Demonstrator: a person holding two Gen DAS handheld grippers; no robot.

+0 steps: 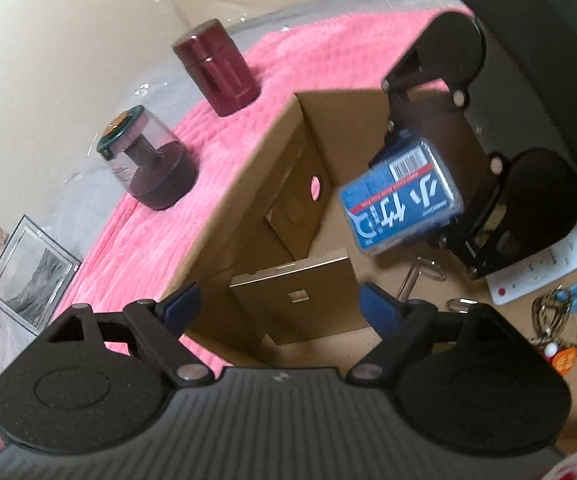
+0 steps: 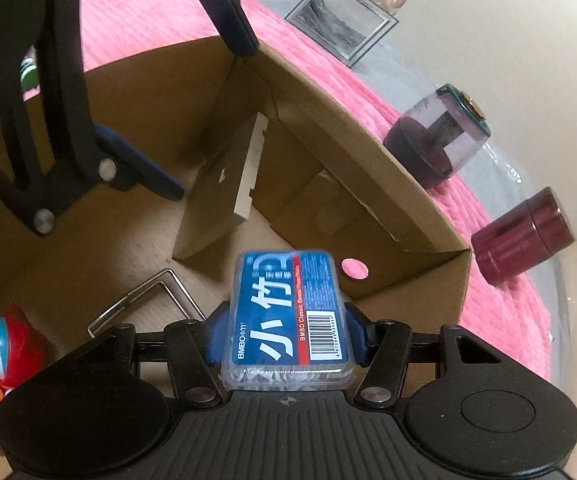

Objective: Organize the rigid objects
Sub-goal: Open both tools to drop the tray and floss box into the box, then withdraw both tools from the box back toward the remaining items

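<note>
We are gripping the blue-labelled plastic box in our right gripper over the cardboard box. Our left gripper is hanging wide open and empty beside it.

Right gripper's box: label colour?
Blue label, white characters, red stripe with barcode, on the small box; clearest in the right wrist view.

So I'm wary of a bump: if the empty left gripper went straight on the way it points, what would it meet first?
Probably the loose cardboard flap inside the box, right ahead of the open left gripper; depth is unclear.
</note>
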